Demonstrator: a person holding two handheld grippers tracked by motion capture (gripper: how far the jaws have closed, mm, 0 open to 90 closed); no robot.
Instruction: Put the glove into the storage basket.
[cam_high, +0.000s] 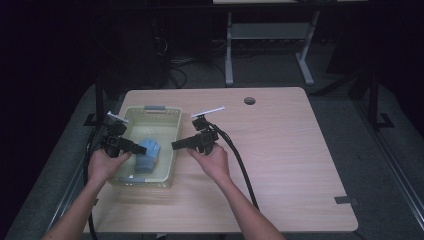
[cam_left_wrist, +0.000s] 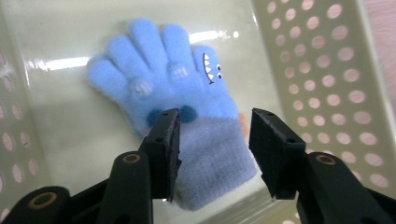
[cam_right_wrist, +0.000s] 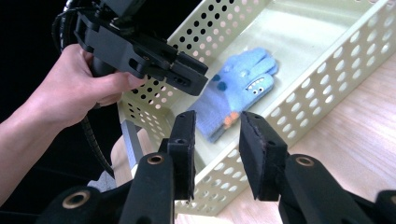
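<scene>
A light blue knitted glove with a shark face on its thumb lies flat on the floor of a pale yellow perforated basket. In the left gripper view the glove lies just below my left gripper, whose jaws stand apart over the grey cuff without pressing it. From the high view my left gripper reaches into the basket from its left wall. My right gripper hovers at the basket's right wall, open and empty. Its own view looks past the right gripper onto the glove.
The basket stands on the left part of a wooden table. A round cable hole sits near the far edge, and a grey tape strip near the front right corner. A black cable trails from the right gripper.
</scene>
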